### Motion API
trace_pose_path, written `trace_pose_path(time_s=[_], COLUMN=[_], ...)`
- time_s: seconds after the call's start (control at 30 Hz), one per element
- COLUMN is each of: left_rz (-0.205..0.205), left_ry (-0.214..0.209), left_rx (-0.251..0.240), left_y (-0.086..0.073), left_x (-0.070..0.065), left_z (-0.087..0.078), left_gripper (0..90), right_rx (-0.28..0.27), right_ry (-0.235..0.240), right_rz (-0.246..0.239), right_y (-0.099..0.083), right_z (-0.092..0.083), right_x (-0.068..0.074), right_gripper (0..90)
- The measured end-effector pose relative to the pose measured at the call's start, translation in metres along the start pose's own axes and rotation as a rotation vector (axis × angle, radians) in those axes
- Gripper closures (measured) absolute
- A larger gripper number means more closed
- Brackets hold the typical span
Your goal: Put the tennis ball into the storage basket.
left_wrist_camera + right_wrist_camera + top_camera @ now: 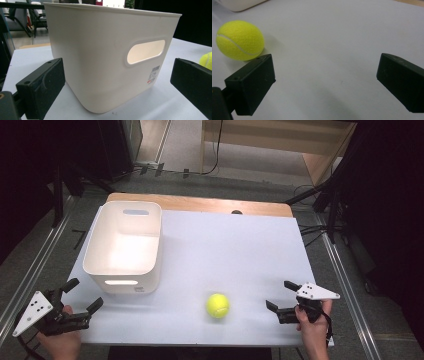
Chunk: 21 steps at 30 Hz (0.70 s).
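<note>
On the table (210, 250): one bin (125, 245), one tennis ball (217, 305), two spread, empty claws: left claw (82, 296), right claw (280, 295).

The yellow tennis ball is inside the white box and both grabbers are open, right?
Not quite. The tennis ball isn't inside the white box; it sits on the table, outside the box, as the high view shows. The rest is right: the left gripper and right gripper are both open.
</note>
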<state>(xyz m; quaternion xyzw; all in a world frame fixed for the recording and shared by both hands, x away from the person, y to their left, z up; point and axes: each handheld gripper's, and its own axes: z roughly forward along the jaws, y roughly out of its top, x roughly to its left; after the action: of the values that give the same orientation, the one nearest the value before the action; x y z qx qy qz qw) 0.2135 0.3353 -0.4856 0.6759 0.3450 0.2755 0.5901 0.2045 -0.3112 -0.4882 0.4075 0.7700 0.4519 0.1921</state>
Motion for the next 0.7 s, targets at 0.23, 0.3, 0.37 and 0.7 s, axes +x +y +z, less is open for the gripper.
trace_pose_path(time_s=[0.23, 0.3, 0.37, 0.7], left_rz=[0.003, 0.004, 0.004, 0.005], left_ry=[0.001, 0.001, 0.002, 0.000], left_rx=[0.001, 0.001, 0.001, 0.002], left_y=[0.000, 0.000, 0.000, 0.000], left_x=[0.000, -0.001, -0.001, -0.001], left_z=[0.000, 0.000, 0.000, 0.000], left_gripper=[0.0, 0.0, 0.0, 0.0], right_rx=[0.012, 0.019, 0.025, 0.068], right_ry=[0.014, 0.022, 0.029, 0.070], right_rz=[-0.013, -0.022, -0.021, -0.083], right_y=[0.006, 0.008, 0.010, 0.025], right_z=[0.004, 0.005, 0.008, 0.022], right_x=[0.006, 0.008, 0.010, 0.024], right_gripper=[0.8, 0.8, 0.8, 0.8])
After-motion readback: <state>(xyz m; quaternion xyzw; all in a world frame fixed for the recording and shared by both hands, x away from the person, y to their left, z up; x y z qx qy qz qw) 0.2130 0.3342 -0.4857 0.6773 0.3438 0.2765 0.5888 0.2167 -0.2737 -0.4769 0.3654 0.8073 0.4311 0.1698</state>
